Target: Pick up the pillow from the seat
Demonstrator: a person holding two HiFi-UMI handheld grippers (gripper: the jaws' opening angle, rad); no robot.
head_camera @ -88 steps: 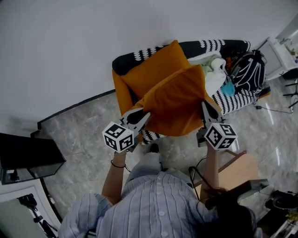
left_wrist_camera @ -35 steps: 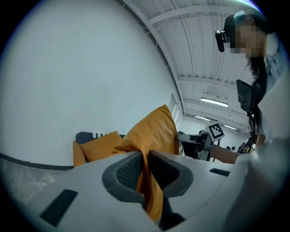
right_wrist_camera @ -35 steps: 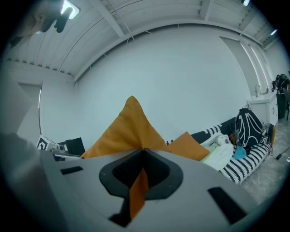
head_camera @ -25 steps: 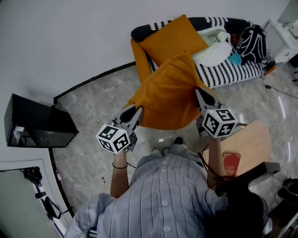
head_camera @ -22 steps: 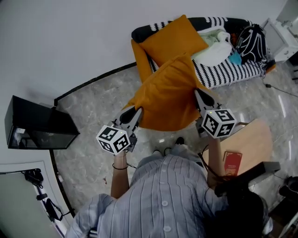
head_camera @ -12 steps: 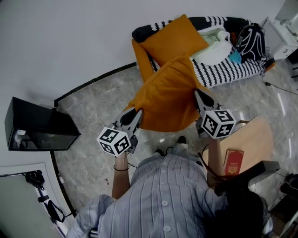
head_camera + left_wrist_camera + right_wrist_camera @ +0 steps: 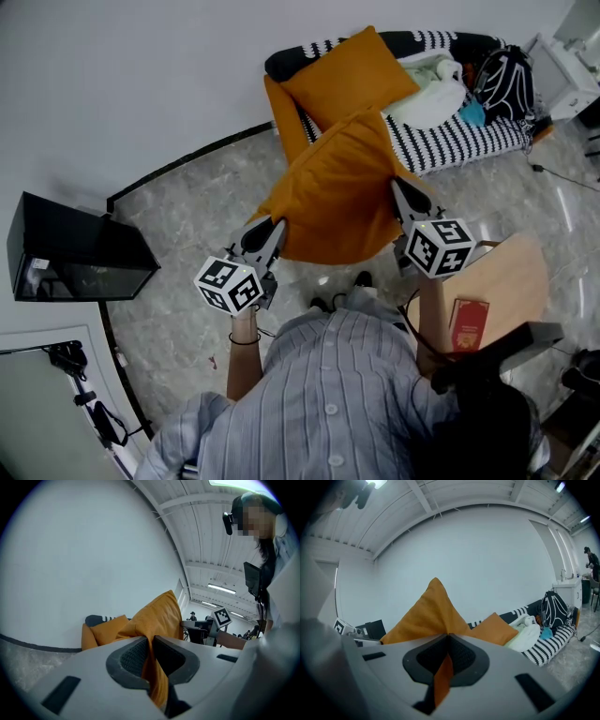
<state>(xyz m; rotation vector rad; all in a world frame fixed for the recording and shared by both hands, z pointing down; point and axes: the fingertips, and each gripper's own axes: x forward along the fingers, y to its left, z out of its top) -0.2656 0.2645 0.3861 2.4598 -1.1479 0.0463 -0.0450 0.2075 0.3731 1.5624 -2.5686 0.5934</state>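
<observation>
Pillow (image 7: 342, 192) hangs mid-frame, clear of the sofa (image 7: 469, 141) at upper right. Left gripper (image 7: 265, 232) and right gripper (image 7: 403, 195) are both clamped tight on its lower corners, so the jaws hide those. Its top covers a bit of the seat.

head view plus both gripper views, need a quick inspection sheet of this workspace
surface: striped seat, second orange cushion resting on it
job's things: orange pillow held up off the seat, over the marble floor
clutter: black backpack, white bundle on the seat
grippers: left gripper and right gripper each shut on a pillow corner
cables: thin cable on the floor at right
surroundings: black box, wooden tabletop with a red item
</observation>
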